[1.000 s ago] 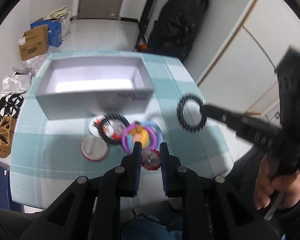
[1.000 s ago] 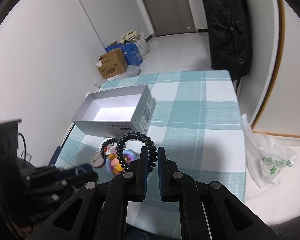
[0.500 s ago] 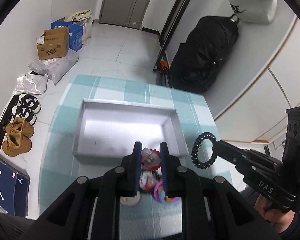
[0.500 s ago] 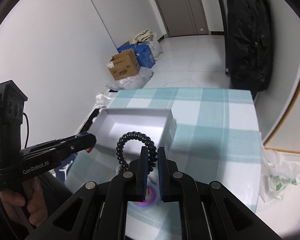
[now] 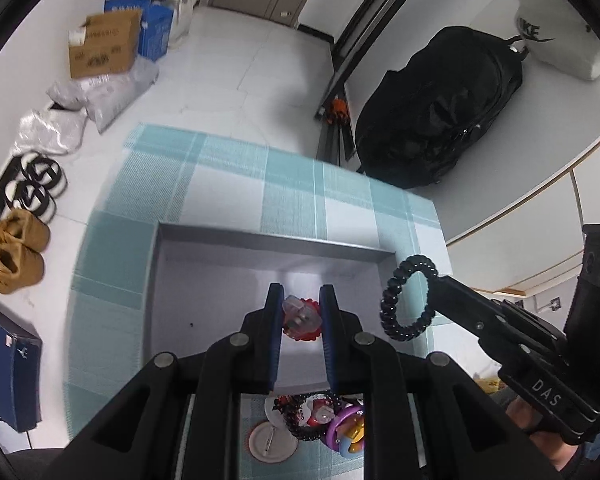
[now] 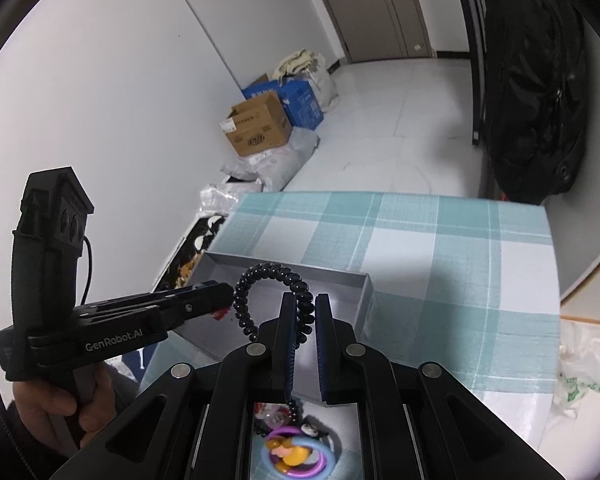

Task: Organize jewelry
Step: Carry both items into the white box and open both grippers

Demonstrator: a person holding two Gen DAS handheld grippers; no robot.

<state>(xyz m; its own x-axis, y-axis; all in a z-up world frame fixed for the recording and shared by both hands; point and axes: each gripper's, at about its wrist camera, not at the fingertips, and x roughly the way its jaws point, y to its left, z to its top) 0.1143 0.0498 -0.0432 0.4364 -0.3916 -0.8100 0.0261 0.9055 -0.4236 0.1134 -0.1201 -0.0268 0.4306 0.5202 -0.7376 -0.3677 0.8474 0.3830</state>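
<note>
My left gripper (image 5: 300, 316) is shut on a red and clear trinket (image 5: 301, 318) and holds it above the open grey box (image 5: 204, 280). My right gripper (image 6: 302, 316) is shut on a black spiral hair tie (image 6: 276, 296), held over the box's right end (image 6: 364, 292); the tie also shows in the left wrist view (image 5: 406, 300). A pile of jewelry lies on the checked cloth near the box: a black bead bracelet (image 5: 300, 424), purple and blue rings (image 5: 350, 432), and a round badge (image 5: 268, 444).
The table has a teal and white checked cloth (image 6: 440, 248). On the floor are cardboard boxes (image 5: 104, 44), bags, shoes (image 5: 16, 252) and a black backpack (image 5: 440, 116). A plastic bag (image 6: 580, 372) lies right of the table.
Both grippers rose from the jewelry pile and moved forward over the box, the left carrying the red trinket, the right carrying the black hair tie.
</note>
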